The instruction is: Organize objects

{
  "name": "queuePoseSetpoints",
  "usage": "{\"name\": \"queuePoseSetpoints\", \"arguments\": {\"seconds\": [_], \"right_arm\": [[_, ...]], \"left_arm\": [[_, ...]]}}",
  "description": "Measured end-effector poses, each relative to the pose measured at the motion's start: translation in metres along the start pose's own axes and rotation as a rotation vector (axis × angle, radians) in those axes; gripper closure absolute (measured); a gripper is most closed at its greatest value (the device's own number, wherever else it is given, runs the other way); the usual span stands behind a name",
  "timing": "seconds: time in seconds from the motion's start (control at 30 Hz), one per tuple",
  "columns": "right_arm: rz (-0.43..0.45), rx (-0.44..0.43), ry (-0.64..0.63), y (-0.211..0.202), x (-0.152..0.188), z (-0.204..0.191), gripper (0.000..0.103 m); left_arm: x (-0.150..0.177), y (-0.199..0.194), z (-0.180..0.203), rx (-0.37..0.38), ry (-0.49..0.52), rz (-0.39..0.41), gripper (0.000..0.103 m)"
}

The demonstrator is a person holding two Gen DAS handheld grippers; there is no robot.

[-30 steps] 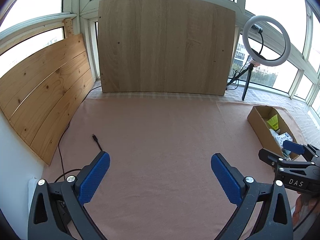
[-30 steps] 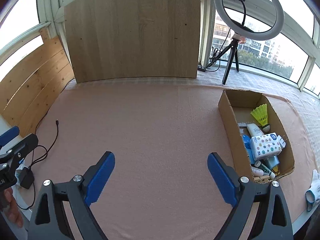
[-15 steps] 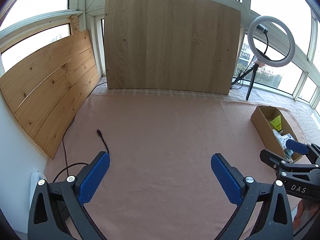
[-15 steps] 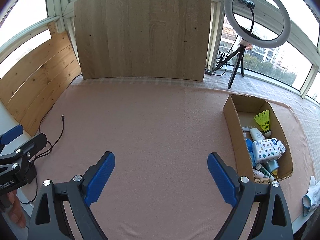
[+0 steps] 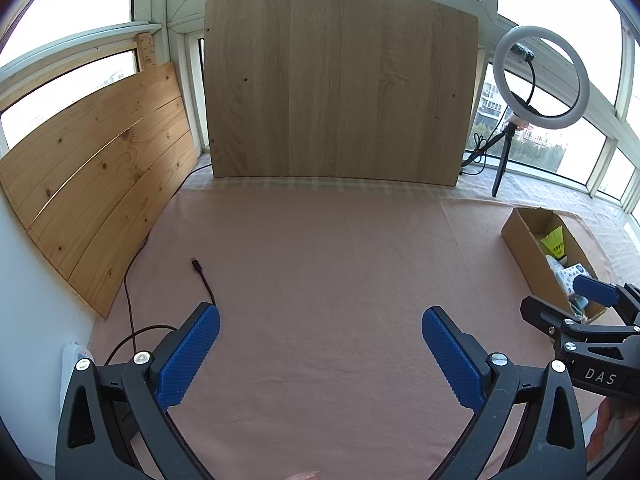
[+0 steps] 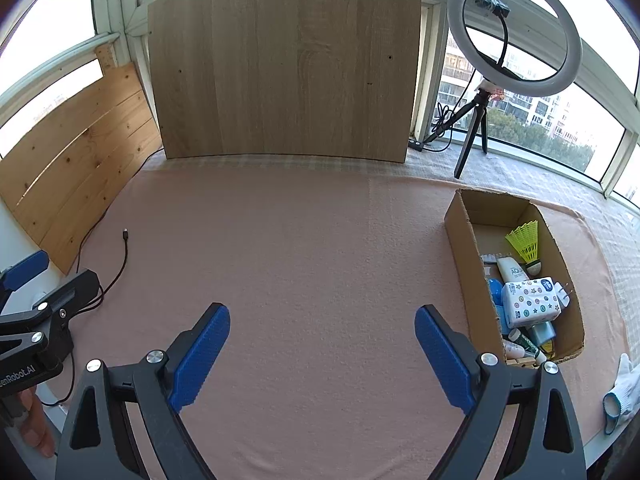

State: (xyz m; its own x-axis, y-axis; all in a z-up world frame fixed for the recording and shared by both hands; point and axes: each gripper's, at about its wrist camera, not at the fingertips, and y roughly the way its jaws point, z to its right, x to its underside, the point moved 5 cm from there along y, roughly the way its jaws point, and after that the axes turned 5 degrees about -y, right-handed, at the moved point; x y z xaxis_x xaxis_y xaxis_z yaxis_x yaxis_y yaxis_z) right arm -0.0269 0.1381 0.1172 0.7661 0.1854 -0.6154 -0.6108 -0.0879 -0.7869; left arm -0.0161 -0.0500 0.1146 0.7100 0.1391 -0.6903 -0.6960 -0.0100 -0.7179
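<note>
Right wrist view: right gripper (image 6: 322, 354) spread wide, empty, left of brown cardboard box (image 6: 464, 256); left gripper (image 5: 320, 354) likewise released.

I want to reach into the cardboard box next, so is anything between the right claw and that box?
Nothing visible. The right claw is open and empty over bare pink cloth, and the cardboard box sits to its right with only cloth between.
</note>
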Motion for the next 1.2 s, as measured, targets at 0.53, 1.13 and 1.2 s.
{"name": "queuePoseSetpoints", "arguments": {"seconds": [0.53,1.13,1.2], "right_arm": [[0.000,-0.005,0.001,-0.0013,0.0004,-0.0046,0.012],[0.001,-0.007,0.001,-0.0008,-0.0038,0.0013,0.012],[0.001,-0.009,0.001,-0.0002,-0.0039,0.0017,0.012]], "left_arm": [[0.0016,-0.0002,0.0006,0.001,0.011,-0.001,0.001],[0.0000,-0.0006,0.0077,-0.001,0.017,-0.003,0.001],[-0.0007,0.0002,0.0075,-0.002,0.018,-0.003,0.001]]}}
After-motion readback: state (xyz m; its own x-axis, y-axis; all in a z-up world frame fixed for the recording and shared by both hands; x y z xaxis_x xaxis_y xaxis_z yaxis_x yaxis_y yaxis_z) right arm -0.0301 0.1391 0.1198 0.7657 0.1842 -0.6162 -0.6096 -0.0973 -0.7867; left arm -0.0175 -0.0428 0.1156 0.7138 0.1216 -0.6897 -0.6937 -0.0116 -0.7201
